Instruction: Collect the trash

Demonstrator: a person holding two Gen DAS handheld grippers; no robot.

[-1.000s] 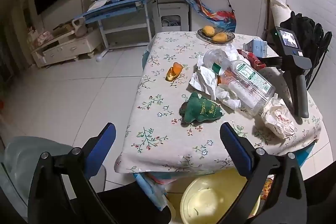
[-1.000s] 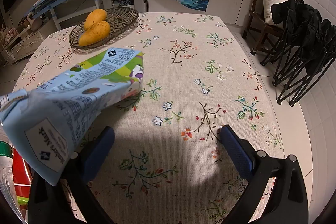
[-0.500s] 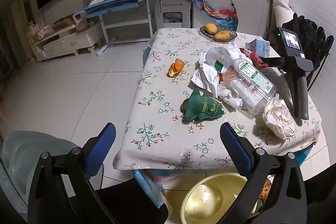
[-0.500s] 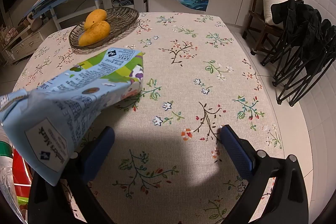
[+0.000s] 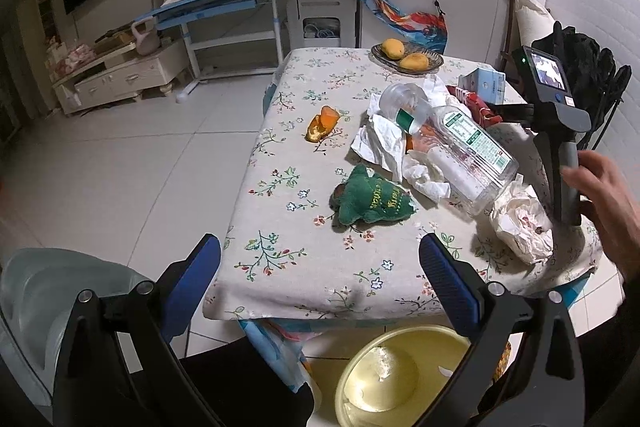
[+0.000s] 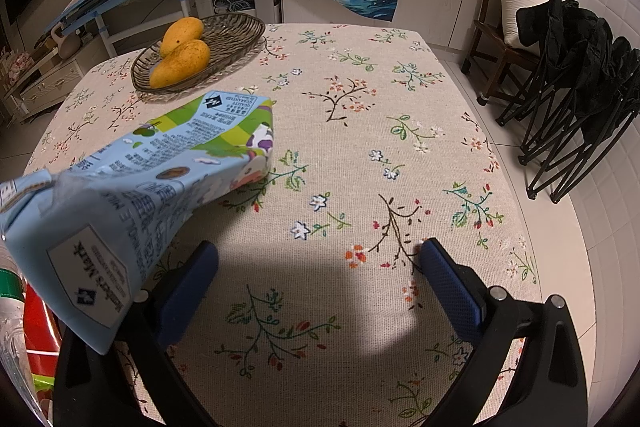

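- The left gripper [image 5: 320, 263] hangs off the near edge of the bench [image 5: 280, 259], released and empty, above a yellow bin [image 5: 360, 379] on the floor.
- The trash lies mid-bench: orange peel [image 5: 322, 123], green pouch [image 5: 370, 197], crumpled tissues [image 5: 382, 141], clear bottle [image 5: 460, 147].
- The milk carton [image 6: 132, 195] lies beside the right gripper [image 6: 320, 275], which rests on the cloth, released, a hand [image 5: 608, 203] at its handle.

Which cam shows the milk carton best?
Right wrist: the milk carton lies on its side close up, label print readable, beside the open right claw. Left wrist shows only one small end of it, far across the table behind the plastic bottle.
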